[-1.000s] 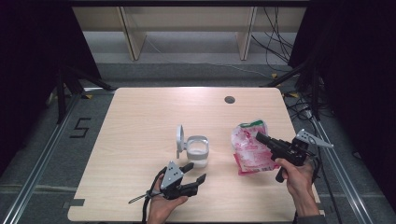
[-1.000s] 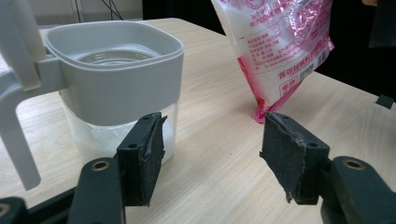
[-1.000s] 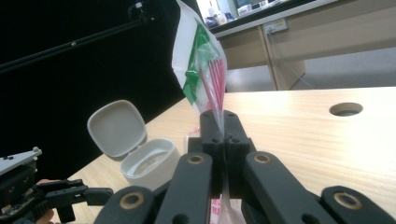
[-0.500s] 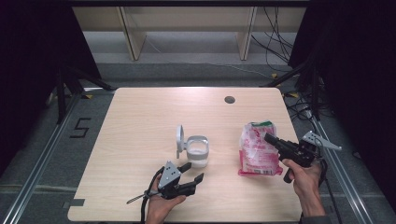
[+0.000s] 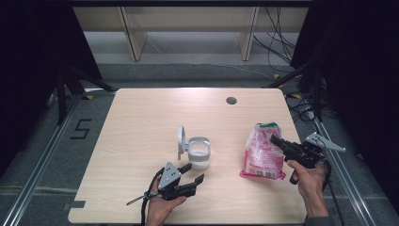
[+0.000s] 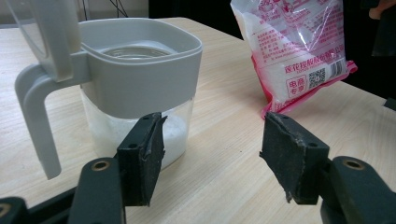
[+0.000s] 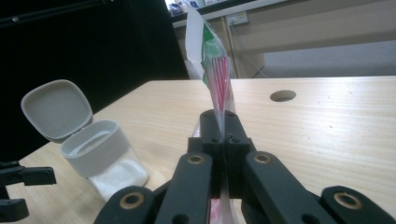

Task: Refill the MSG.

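Bag (image 5: 262, 153) has dropped from lifted and tilted to flat on the worktop (image 5: 141, 117), right of the canister (image 5: 197, 153). Right tool (image 5: 277, 141) still pinches its edge; left tool (image 5: 195, 173) gapes, empty. Pour looks finished.

Bag (image 6: 299, 46) top cut off by left gripper view's edge; print too small to read.

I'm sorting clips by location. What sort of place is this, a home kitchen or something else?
Probably a lab or recording studio, not a kitchen: a bare wooden table ringed by black curtains, loose cables on the floor, and a taped number 5 beside floor rails.
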`<action>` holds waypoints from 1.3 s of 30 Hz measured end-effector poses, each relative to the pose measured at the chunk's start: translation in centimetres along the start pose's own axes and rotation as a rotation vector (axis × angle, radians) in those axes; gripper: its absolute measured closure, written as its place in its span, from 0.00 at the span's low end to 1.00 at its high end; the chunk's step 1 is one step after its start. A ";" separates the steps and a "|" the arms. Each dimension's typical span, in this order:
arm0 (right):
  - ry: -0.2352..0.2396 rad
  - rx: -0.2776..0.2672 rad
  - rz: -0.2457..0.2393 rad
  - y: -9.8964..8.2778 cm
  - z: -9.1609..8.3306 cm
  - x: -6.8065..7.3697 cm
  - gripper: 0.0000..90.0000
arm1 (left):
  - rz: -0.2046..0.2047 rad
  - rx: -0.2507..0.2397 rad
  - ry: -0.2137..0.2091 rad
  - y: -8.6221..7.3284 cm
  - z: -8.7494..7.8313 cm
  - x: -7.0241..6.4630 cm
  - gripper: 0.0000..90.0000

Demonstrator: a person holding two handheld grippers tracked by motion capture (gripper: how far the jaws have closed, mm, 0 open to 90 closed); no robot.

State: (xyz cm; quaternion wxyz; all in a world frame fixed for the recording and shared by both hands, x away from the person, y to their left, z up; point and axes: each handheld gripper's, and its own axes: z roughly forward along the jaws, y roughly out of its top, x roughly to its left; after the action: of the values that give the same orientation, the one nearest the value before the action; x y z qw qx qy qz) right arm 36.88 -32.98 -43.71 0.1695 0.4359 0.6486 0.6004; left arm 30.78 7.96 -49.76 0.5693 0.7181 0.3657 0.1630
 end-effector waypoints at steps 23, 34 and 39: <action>-0.094 0.095 -0.069 -0.9 0.7 -1.3 1.00 | -0.001 -0.002 0.010 0.0 -0.3 0.4 0.42; -0.136 0.142 -0.040 -1.8 1.4 -1.7 1.00 | -0.008 -0.005 0.012 -0.1 -0.3 0.5 0.42; -0.152 0.162 -0.040 -1.9 1.5 -1.7 1.00 | -0.007 -0.003 0.017 -0.1 -0.4 0.6 0.42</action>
State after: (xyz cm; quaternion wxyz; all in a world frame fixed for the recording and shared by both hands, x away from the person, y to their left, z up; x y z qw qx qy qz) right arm 38.26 -33.19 -46.31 0.1943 0.4794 0.6888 0.5079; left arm 30.91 8.69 -49.83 0.5676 0.7147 0.3727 0.1677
